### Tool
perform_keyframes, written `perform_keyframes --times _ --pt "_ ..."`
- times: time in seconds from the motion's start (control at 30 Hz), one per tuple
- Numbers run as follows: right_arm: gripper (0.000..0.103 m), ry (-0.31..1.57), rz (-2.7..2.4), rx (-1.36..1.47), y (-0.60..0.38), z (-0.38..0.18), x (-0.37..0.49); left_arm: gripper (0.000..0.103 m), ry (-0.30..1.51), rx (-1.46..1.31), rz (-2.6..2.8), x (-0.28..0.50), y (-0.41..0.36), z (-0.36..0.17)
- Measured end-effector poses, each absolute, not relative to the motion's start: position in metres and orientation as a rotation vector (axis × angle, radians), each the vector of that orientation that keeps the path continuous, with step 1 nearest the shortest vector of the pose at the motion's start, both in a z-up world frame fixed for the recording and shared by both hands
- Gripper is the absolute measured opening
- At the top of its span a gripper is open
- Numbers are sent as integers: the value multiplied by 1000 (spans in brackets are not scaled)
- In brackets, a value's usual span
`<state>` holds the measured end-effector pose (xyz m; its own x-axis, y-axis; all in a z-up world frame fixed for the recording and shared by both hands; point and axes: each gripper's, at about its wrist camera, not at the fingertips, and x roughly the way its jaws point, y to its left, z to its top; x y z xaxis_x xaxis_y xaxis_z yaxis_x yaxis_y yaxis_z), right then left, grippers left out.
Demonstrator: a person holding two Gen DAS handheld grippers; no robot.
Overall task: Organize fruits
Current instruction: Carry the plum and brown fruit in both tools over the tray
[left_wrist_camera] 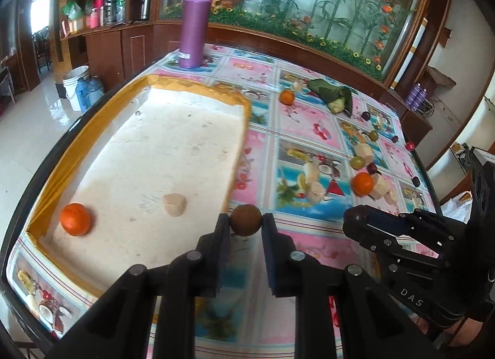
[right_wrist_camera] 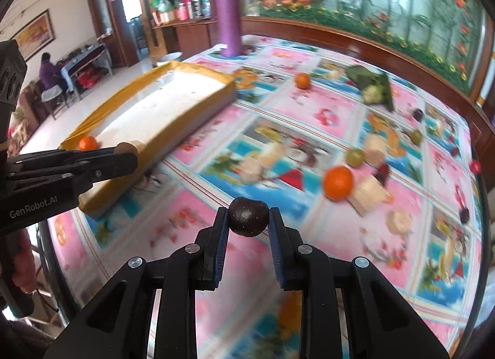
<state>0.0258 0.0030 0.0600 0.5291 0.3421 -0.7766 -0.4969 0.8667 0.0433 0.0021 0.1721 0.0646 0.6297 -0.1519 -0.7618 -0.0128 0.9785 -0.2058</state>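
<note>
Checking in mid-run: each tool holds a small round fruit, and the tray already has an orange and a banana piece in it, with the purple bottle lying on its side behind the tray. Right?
One thing is off: the purple bottle stands upright behind the tray, as the left wrist view shows. The rest holds: the left tool grips a brown fruit, the right tool a dark fruit, and the orange and banana piece lie in the tray.

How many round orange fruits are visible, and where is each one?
3. One round orange fruit lies inside the yellow-walled tray; one sits among banana pieces on the patterned tablecloth; one lies farther back. Others may be hidden.
</note>
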Motion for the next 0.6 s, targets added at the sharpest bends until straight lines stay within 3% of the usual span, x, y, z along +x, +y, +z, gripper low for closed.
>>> perform_keyframes --times 0.6 --pt "25 871 659 -262 153 57 95 24 932 -221 107 47 286 41"
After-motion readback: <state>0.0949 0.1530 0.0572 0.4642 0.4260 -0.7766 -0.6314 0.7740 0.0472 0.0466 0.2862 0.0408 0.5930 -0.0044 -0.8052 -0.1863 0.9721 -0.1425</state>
